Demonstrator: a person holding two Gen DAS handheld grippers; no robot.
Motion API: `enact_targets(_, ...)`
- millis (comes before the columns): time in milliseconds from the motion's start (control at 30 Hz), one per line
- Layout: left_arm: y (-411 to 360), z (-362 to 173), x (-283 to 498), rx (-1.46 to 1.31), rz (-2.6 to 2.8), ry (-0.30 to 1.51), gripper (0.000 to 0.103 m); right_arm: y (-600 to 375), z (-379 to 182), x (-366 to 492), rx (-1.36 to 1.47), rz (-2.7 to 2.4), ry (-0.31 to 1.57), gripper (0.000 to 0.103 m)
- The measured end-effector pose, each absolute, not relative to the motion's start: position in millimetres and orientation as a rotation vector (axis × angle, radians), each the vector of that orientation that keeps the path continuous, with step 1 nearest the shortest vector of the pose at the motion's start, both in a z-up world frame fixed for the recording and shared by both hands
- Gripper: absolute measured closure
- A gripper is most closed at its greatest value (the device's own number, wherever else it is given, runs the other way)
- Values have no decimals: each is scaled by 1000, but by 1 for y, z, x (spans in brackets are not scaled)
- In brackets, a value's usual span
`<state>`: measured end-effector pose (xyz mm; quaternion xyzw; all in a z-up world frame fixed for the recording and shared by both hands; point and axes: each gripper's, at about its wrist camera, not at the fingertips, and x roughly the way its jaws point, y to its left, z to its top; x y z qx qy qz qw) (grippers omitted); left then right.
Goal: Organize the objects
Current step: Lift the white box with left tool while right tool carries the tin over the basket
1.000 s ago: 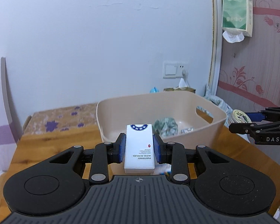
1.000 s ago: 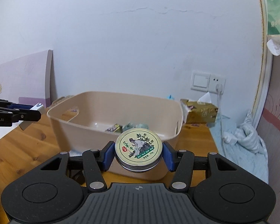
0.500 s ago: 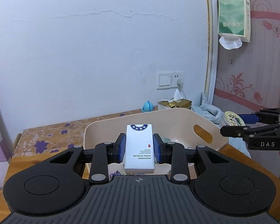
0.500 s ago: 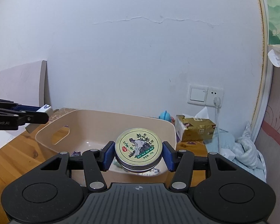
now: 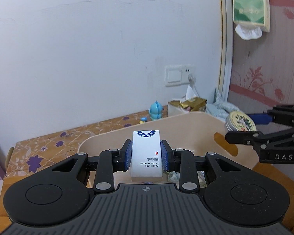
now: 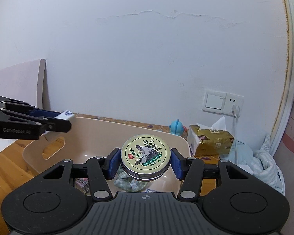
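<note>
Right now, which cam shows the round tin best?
Right wrist. The round tin sits centred between the right gripper jaws, lid label facing the lens and its metal side visible. In the left wrist view the tin is small at the right edge, seen obliquely and partly hidden by the gripper's linkage.

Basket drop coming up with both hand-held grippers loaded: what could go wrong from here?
1. The right hand-held gripper grips the round tin only at its curved sides, so it might slip or tip before release.
2. The tin could land on the cloth in the basket and roll.
3. The left hand-held gripper holds the white box above the same basket; dropping both together risks the grippers colliding.
</note>
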<state>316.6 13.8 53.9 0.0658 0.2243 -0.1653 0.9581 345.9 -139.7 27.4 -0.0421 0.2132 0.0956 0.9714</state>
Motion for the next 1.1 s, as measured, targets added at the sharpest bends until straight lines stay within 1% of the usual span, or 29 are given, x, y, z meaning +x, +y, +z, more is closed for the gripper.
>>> enact_targets(300, -1, 26, 355, 204, -347, 567, 72, -129, 13, 374, -104, 207, 500, 52)
enact_targets(667, -4, 1, 381, 273, -357, 711, 72, -119, -5, 398, -178, 219, 625, 52)
enact_targets(933, -9, -3, 391, 316, -389, 800, 71, -111, -20, 409, -228, 244, 724, 51)
enact_targets(1100, -12, -6, 398, 332, -398, 872, 71, -109, -18, 414, -247, 253, 766, 51)
